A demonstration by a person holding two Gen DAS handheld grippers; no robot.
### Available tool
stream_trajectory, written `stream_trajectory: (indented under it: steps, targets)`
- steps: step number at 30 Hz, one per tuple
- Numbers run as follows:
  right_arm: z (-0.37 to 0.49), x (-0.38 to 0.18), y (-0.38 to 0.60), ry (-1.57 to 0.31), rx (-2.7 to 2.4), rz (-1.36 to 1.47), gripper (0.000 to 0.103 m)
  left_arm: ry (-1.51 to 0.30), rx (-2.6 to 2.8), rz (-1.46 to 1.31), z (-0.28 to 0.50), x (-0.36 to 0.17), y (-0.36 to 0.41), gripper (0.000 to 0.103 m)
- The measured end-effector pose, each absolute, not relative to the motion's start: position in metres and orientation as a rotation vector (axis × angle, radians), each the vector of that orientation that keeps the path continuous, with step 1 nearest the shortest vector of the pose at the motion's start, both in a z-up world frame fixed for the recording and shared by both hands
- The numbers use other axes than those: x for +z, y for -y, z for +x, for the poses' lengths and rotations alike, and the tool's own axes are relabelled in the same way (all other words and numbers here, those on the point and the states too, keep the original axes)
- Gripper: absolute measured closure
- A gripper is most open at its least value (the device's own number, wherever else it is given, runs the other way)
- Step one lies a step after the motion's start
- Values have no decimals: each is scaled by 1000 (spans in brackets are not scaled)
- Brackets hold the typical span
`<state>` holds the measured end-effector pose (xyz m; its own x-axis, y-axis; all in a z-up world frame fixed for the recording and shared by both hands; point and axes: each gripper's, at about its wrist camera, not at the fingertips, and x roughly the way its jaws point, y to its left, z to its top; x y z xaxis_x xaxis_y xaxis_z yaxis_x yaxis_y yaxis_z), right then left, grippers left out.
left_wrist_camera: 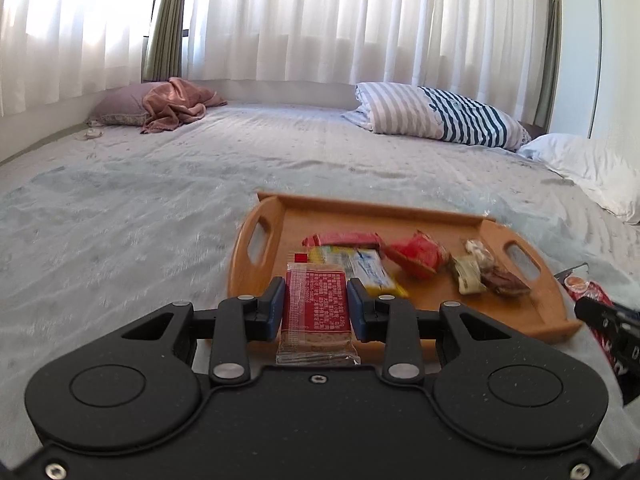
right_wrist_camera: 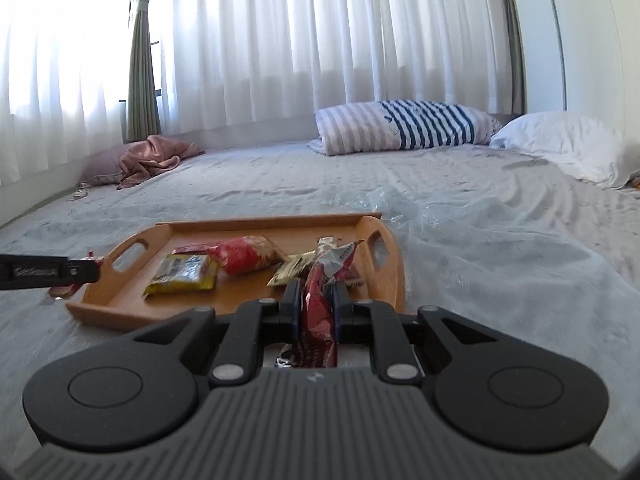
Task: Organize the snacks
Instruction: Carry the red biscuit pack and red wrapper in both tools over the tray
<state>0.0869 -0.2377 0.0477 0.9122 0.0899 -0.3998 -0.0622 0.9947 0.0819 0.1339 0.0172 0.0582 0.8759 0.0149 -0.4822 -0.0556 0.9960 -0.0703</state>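
Left gripper: our left gripper pinches a flat red snack packet with clear ends, its blue pads pressed on the packet's two long edges.
Left packet's place: it lies lengthwise between our fingers, its far end just over the near rim of the wooden tray.
Right gripper: our right gripper is closed tight on a crumpled red snack bag, which stands on edge between the pads and sticks out ahead of them.
Right bag's place: its torn top reaches over the tray's near right corner, close to the right handle slot.
Ahead of the left gripper: a yellow and white bar, a long pink bar, a red wrapped cake and small wrapped sweets lie in the tray.
Tray edges: we see low walls on the long sides and a raised end with a handle slot at each short side; the near wall lies just beyond our fingertips.
Open room left: the pale bedspread is bare and wide to the left of the tray.
Open room right: from the right wrist view, rumpled bedspread runs clear to the right.
Far edge: a striped pillow, a white pillow and a pink cloth lie well beyond, under white curtains.
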Motion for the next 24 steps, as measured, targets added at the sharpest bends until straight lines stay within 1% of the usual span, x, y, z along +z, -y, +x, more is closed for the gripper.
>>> stream_trajectory:
  steps: [4,10,14,18,24]
  targets:
    - [127,48,251,-438,104,71,85,-497,31,-70,159,58,-19,71]
    - [181,41,257,-480,120,-6,84,-495,29,-36,196,52,-19,71]
    - [208,38,261,-487,165,-2,84,-535,39,-58,219,43,-19,71]
    - [236,32,270,-542,171,60,84,-578,41,-106,236,31,-22,71]
    - [261,22,275,-574,170,64,84,-593,60,-80,250,17,-20,71]
